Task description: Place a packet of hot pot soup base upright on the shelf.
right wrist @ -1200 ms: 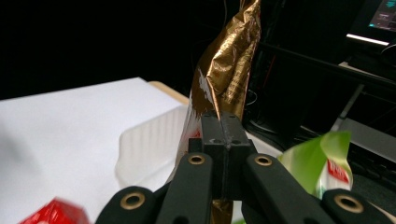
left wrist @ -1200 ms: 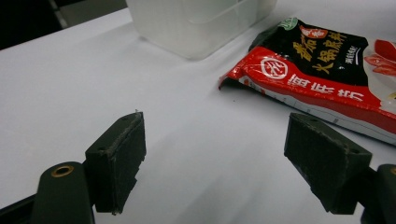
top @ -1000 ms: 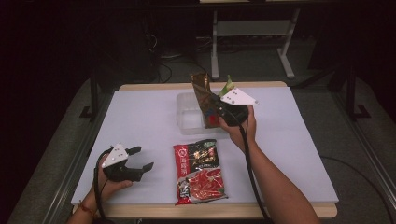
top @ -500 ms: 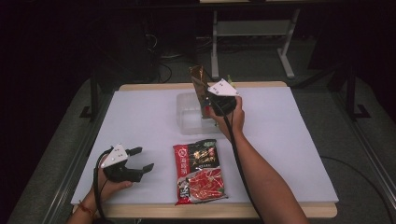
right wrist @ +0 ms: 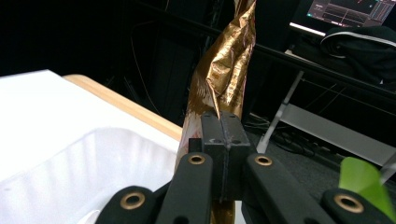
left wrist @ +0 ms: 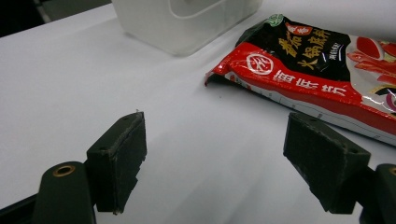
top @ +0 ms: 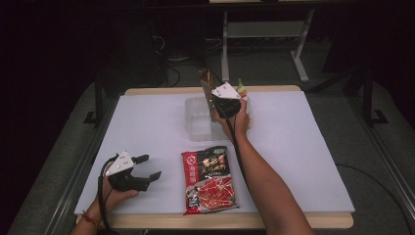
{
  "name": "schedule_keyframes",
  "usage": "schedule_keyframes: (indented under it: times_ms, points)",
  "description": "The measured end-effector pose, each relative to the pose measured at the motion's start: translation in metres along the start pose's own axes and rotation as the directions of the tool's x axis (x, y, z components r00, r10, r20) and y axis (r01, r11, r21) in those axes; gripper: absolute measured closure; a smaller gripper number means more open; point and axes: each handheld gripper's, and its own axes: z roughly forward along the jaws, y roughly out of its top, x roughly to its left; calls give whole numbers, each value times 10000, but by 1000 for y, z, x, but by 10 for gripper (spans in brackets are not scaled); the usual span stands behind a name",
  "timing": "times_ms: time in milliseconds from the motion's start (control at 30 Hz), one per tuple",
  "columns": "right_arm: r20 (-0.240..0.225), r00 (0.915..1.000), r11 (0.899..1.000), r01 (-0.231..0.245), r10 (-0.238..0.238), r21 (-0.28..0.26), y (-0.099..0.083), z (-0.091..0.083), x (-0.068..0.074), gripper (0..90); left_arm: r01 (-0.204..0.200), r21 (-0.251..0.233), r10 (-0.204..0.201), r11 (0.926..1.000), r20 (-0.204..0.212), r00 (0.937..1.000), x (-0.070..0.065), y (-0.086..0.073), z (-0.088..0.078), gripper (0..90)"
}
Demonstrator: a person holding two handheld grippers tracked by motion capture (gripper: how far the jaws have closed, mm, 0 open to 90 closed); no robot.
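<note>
1. Right gripper (top: pixel 215 95): jaws pinched together on the gold foil packet (right wrist: pixel 224 70), pads flat against each other with only foil between. Packet stands up and away from the jaw tips, crumpled and twisted above the pinch.
2. Directly below and ahead of the right jaws: clear plastic tub (right wrist: pixel 70 177), open top facing up. Packet's lower end seems to hang at the tub's far rim; cannot tell if touching.
3. Handling of the gold packet, judged: light, thin, crinkly film. No stiffness, so flops to whichever side it leans. Slick surface, apt to slide out of a shallow pinch. Contents unknown, may crush.
4. Best hold, judged: on a flat sealed edge or a bunched fold, deep between the pads, not at a corner tip. Present grip looks like a fold about midway up.
5. Left gripper (top: pixel 142 169): jaws wide apart, nothing between, low over the white table cover (left wrist: pixel 93 84).
6. Ahead and to the right of the left jaws: red and black snack bag (left wrist: pixel 327 79), flat on the cover, near corner lifted slightly. Also soft and glossy; lifted corner or end seam likely the easiest bite.
7. Tub sits farther ahead of the left jaws, beyond the red bag.
</note>
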Motion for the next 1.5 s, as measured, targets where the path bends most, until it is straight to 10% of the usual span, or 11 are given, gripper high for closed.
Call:
schedule_keyframes:
  times_ms: [533,1500]
  points:
    - [-788,9957,9987,-491,478,-142,-27,-13,-1,900,-117,79,117,9999,30,9999,-3,1,1,214]
    - [-1722,9850,9989,6,74,465,-62,-54,-20,900,-167,326,158,9993,270,9995,-6,1,6,216]
